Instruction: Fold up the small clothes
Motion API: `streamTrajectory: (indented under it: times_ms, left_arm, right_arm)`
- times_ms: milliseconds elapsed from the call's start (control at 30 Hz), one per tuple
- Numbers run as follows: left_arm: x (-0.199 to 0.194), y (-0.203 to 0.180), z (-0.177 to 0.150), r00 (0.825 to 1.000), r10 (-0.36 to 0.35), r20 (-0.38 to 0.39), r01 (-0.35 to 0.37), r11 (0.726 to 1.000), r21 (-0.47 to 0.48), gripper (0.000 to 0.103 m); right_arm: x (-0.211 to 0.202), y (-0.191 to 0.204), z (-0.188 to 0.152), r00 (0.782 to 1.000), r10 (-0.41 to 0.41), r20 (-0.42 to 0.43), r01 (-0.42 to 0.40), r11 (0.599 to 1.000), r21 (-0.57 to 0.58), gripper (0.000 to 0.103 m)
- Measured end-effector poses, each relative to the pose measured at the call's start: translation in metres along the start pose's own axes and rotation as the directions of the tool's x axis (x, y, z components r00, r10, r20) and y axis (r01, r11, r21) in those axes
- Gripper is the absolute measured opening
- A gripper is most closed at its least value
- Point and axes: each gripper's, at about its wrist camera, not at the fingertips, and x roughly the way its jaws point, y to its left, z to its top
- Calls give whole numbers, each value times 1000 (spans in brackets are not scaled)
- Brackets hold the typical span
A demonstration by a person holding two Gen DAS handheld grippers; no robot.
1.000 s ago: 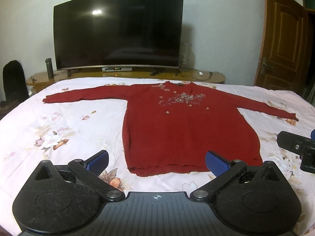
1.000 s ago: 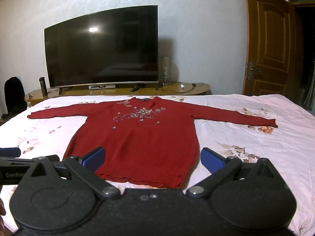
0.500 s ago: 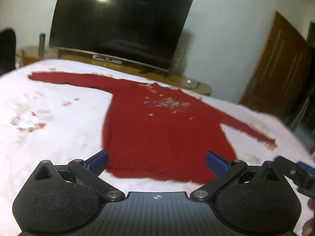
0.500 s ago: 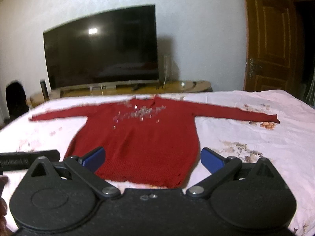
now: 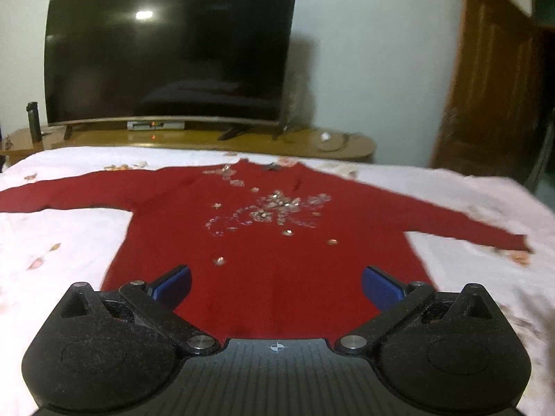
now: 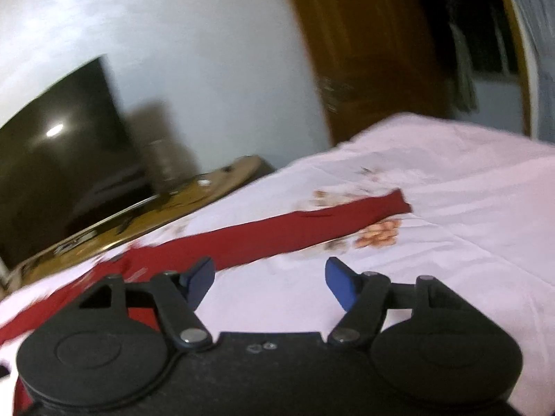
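A red long-sleeved sweater (image 5: 270, 242) with a beaded front lies flat on the bed, sleeves spread to both sides. My left gripper (image 5: 275, 282) is open and empty, held over the sweater's lower body near the hem. In the right wrist view the sweater's right sleeve (image 6: 295, 228) runs across the sheet to its cuff (image 6: 395, 202). My right gripper (image 6: 269, 279) is open and empty, just in front of that sleeve. The view is tilted and blurred.
The bed has a pale floral sheet (image 5: 69, 235). Behind it stand a wooden TV bench (image 5: 312, 142) and a large dark TV (image 5: 166, 52). A brown door (image 5: 492, 79) is at the right. A dark bottle (image 5: 33, 121) stands on the bench's left end.
The left gripper moved forward and over the sweater's lower body. The right gripper swung right and tilted, from facing the whole sweater to facing the right sleeve. Both stayed open.
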Motion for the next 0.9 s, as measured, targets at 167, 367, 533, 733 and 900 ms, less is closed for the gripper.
streamTrajectory:
  times_ms: [167, 367, 533, 733, 900]
  left_arm:
    - [83, -21, 17, 994, 88, -65, -88, 996, 1, 103]
    - [126, -21, 20, 978, 160, -131, -163, 986, -20, 103]
    - [132, -4, 11, 961, 209, -181, -217, 976, -26, 103]
    - [136, 21, 11, 953, 229, -199, -243, 969, -49, 103]
    - [143, 45, 16, 957, 221, -190, -236, 970, -61, 103]
  right_arm:
    - [108, -73, 25, 995, -85, -49, 91, 986, 138, 48]
    - [205, -162, 21, 982, -109, -152, 164, 896, 414, 46]
    - [225, -175, 17, 994, -48, -103, 90, 878, 470, 48]
    - [234, -183, 7, 996, 66, -55, -25, 837, 547, 27]
    - [237, -165, 9, 993, -2, -117, 61, 864, 501, 7]
